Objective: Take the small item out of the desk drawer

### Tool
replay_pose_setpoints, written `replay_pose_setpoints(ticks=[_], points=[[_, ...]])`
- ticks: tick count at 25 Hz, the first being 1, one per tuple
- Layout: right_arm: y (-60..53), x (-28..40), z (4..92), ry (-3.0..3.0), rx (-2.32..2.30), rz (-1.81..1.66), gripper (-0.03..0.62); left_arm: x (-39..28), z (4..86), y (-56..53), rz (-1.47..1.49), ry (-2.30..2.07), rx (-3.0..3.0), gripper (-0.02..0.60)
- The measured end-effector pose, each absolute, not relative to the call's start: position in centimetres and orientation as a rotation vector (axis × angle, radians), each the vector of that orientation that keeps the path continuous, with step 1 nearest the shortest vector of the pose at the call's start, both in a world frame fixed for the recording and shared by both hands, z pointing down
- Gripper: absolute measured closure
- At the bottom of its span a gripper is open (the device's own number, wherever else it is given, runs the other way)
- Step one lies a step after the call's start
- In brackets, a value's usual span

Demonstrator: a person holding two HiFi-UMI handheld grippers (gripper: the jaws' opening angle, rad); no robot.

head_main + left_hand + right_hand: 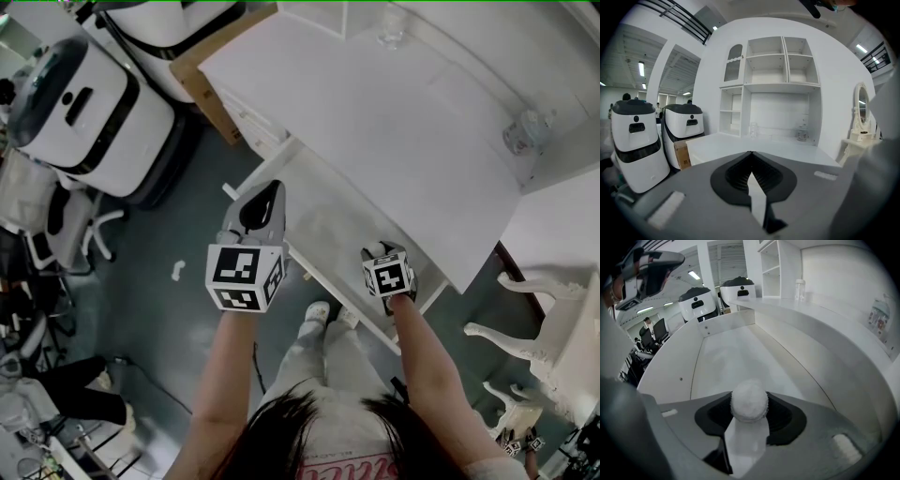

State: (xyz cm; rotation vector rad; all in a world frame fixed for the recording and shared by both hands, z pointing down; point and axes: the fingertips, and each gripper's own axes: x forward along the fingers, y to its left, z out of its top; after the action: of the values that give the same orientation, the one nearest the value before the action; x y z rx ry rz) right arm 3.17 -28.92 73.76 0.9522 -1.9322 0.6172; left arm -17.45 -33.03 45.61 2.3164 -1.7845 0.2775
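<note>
The white desk (375, 112) has its drawer (328, 225) pulled out toward me. In the right gripper view a small white fuzzy ball (749, 401) sits between the jaws over the drawer floor (736, 352), and both pads press its sides. My right gripper (380, 251) is over the drawer's near right corner, its jaws hidden under its marker cube in the head view. My left gripper (270, 192) hangs over the drawer's left end, its jaws (750, 154) shut together on nothing. Nothing else shows in the drawer.
Two white rounded machines (84, 103) and a cardboard box (211, 84) stand left of the desk. A glass jar (525, 131) and a clear glass (392, 23) rest on the desktop near the shelf unit (780, 79). White ornate furniture (553, 347) stands at the right.
</note>
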Motion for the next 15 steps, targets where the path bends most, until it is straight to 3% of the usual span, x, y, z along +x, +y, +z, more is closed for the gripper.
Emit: replay_pose_setpoints(ticks=[15], points=[[-28.3, 2.5, 71.7, -1.957, 0.9, 0.593, 0.419, -16.6, 43.6, -33.5, 0.25, -1.796, 2.344, 0.568]])
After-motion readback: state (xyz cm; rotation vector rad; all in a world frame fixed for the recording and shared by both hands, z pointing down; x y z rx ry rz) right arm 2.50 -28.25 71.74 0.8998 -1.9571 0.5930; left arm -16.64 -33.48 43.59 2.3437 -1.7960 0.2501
